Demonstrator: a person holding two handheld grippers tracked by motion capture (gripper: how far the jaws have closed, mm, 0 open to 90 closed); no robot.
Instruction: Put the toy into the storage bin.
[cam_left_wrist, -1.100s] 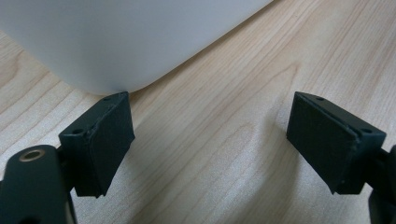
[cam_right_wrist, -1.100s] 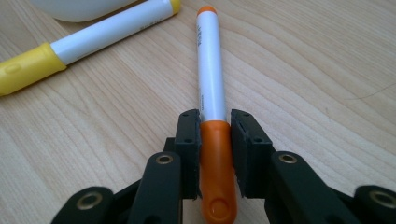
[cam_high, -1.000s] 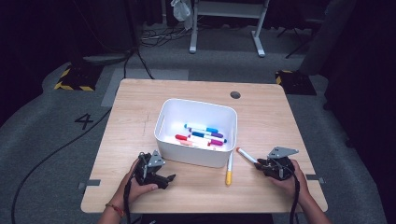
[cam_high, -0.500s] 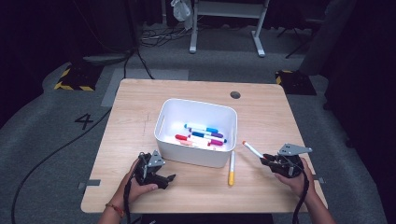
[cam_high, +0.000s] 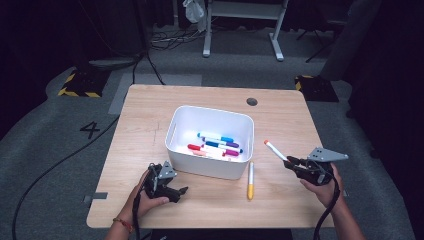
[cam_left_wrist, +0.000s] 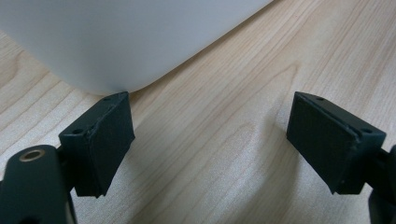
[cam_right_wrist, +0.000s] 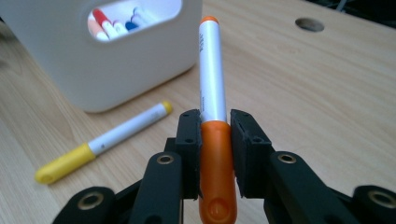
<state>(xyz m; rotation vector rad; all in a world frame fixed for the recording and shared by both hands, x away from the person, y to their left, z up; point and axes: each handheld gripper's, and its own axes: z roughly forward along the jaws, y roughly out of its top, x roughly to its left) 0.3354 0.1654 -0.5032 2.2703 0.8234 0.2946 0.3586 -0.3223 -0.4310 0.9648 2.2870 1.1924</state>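
Note:
My right gripper (cam_high: 294, 163) (cam_right_wrist: 215, 135) is shut on an orange marker (cam_high: 276, 151) (cam_right_wrist: 213, 107) by its orange cap, lifted off the table to the right of the white bin (cam_high: 212, 141) (cam_right_wrist: 93, 70). A yellow marker (cam_high: 250, 181) (cam_right_wrist: 102, 143) lies on the wood beside the bin. Inside the bin lie several markers (cam_high: 217, 144), red, blue and purple. My left gripper (cam_high: 181, 191) (cam_left_wrist: 210, 140) rests low at the front left, open, its pads (cam_left_wrist: 105, 135) over bare wood just short of the bin's rounded corner (cam_left_wrist: 112, 42).
The wooden table (cam_high: 150, 120) has a round cable hole (cam_high: 252, 101) at the back right. A desk frame (cam_high: 240, 30) and cables (cam_high: 50, 165) lie on the grey floor beyond and left of the table.
My right gripper has risen with the orange marker, carrying it up off the table and slightly right. The left gripper has not moved.

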